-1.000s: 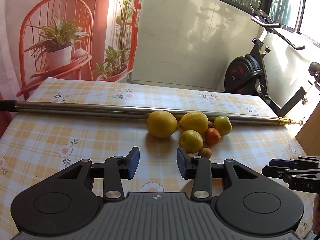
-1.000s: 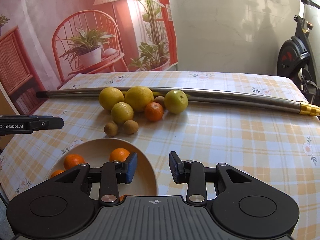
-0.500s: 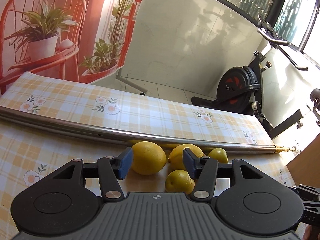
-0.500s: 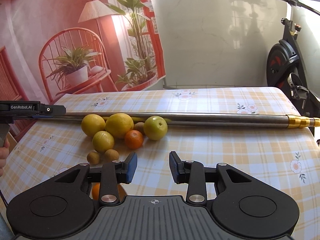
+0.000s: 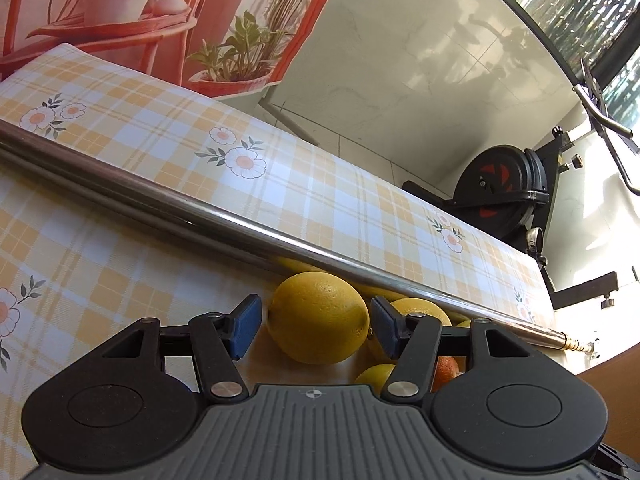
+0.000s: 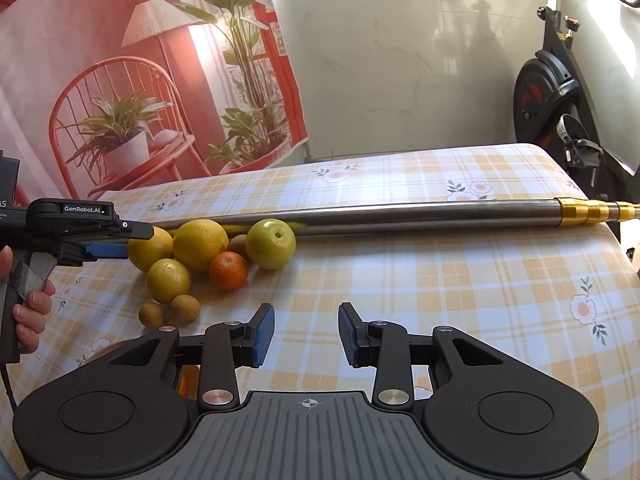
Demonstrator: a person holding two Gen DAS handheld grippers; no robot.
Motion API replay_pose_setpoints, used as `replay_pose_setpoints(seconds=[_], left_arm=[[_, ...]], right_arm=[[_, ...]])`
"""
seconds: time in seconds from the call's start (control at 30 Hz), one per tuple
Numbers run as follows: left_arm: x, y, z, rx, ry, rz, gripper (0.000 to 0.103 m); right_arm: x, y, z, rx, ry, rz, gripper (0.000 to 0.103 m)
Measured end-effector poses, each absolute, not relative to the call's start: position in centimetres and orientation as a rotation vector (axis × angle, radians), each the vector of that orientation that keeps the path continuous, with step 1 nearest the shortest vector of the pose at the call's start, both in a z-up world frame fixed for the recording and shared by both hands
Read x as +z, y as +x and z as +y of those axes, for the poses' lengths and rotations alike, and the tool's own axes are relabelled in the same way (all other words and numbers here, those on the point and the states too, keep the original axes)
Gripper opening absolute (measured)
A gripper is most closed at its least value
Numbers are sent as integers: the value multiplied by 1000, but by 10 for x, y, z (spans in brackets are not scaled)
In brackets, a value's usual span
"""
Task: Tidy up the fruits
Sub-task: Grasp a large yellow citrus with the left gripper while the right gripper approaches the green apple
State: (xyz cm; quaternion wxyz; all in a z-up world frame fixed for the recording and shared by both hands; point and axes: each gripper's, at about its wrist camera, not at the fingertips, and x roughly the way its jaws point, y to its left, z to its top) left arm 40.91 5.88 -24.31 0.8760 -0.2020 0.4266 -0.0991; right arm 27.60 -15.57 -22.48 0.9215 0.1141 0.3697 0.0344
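A heap of fruit lies against a steel pole (image 6: 400, 214) on the checked tablecloth (image 6: 460, 300). It holds two large yellow citrus (image 6: 200, 244), a smaller yellow one (image 6: 168, 280), a mandarin (image 6: 228, 276), a green round fruit (image 6: 271, 244) and two small brown fruits (image 6: 185, 308). My left gripper (image 5: 316, 328) straddles the leftmost large citrus (image 5: 318, 318). Its jaws are opening, and a thin gap shows at each pad. In the right wrist view the left gripper (image 6: 128, 240) reaches that fruit from the left. My right gripper (image 6: 306, 336) hovers over bare cloth, narrowly open and empty.
The pole (image 5: 200, 216) crosses the whole table just behind the fruit. An exercise bike (image 6: 560, 100) stands off the table's far right corner. A printed backdrop hangs at the back left. A sliver of orange (image 6: 188, 382) shows under my right gripper's left finger.
My left gripper has gone forward and down to the fruit heap, widened its jaws and now has the large citrus between them. The right gripper drifted off the bowl, which dropped from view.
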Motion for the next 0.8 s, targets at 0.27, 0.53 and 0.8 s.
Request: replay_pose_setpoints(seconds=[0.27,0.53,0.8], left_arm=[[-256,414,55,-225,-460,907,62],[-251,402,54,-248,-365,878,62],[-221,368,66,-271,-274,802,62]], right_arm=[[-229,280,-156,64,236,768,33],[-231,283,-158,64,235,777,33],[-229,303,-155,101,196,774,34]])
